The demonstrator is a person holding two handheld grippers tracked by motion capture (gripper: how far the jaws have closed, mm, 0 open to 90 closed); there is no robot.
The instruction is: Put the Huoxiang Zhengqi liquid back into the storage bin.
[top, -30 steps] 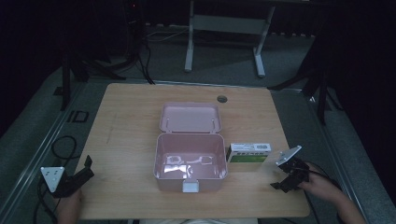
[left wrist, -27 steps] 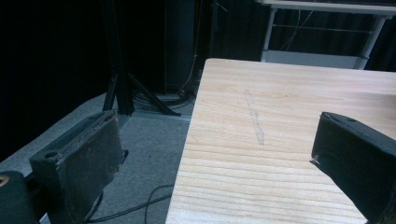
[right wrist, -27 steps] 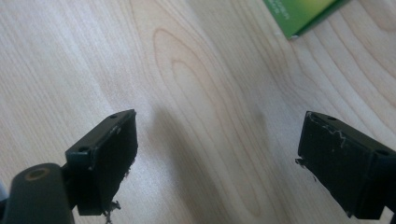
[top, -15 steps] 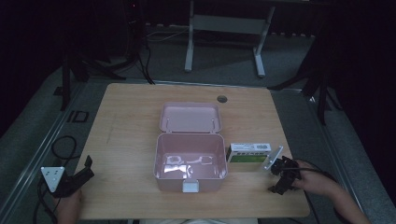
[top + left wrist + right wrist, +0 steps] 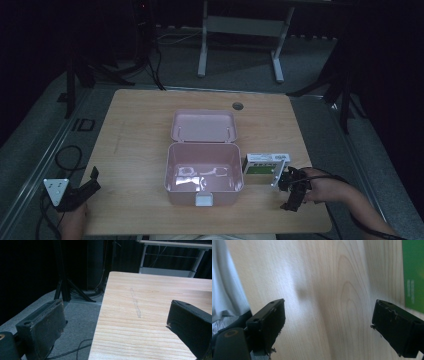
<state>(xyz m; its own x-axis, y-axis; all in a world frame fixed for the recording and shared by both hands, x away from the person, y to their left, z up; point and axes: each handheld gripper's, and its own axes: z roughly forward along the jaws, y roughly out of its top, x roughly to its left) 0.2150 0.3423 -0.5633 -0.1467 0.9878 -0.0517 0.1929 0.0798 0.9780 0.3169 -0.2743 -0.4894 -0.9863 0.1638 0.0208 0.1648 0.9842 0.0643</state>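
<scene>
Item: green box (image 5: pixel 265 166), centre-right of the high view, touching the open pink case (image 5: pixel 203 172).
Right gripper (image 5: pixel 292 189): jaws wide, empty, lower right beside the box.
Left gripper (image 5: pixel 80 189): jaws apart, idle, lower left.
Advice: square jaws across the box's narrow sides before closing.

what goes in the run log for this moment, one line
left claw: open, idle at table's near-left edge | right claw: open, beside green box | pink case: lid open | nothing held
</scene>
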